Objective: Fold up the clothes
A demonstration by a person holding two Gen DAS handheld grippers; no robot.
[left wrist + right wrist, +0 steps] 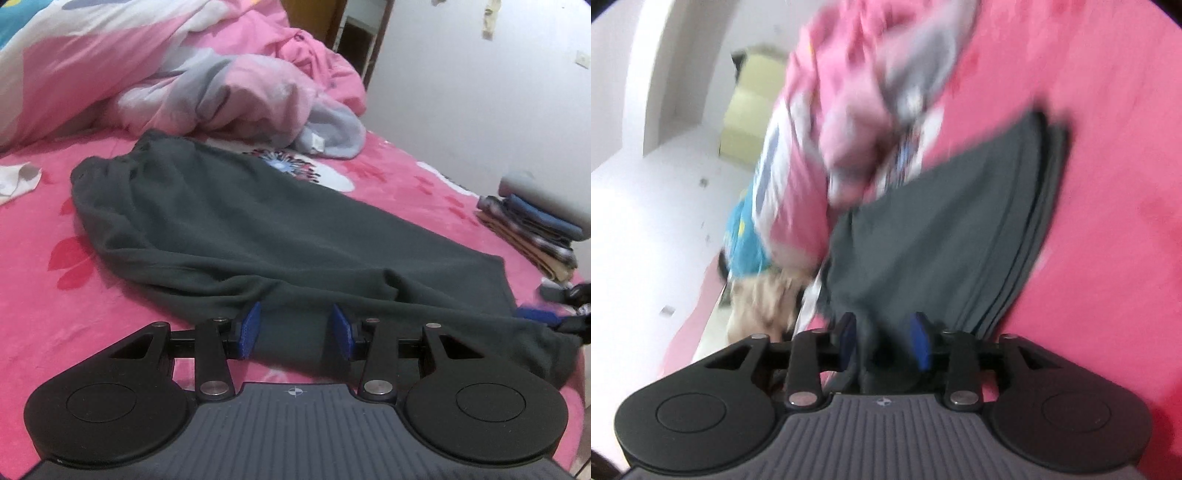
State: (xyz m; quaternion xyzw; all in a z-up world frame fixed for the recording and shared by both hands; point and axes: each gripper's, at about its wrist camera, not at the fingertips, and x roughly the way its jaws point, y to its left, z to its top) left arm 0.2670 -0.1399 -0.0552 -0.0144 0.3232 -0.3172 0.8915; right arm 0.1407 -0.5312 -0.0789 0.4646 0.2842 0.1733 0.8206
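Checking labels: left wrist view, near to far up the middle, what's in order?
left gripper → dark green garment → flower print on the pink bedsheet → crumpled pink and grey bedding

The right wrist view is smeared with motion blur: the bedding (827,122) is streaks of pink, white and blue, and a beige thing (761,295) beside it cannot be identified. The trousers (934,229) run under the right hand-held gripper (884,341), so whether its pads press the cloth cannot be told. In the left wrist view, the trousers' near hem is hidden behind the left hand-held gripper (295,334). At the right edge the other gripper is blurred and cut off, as is the folded stack (535,229)
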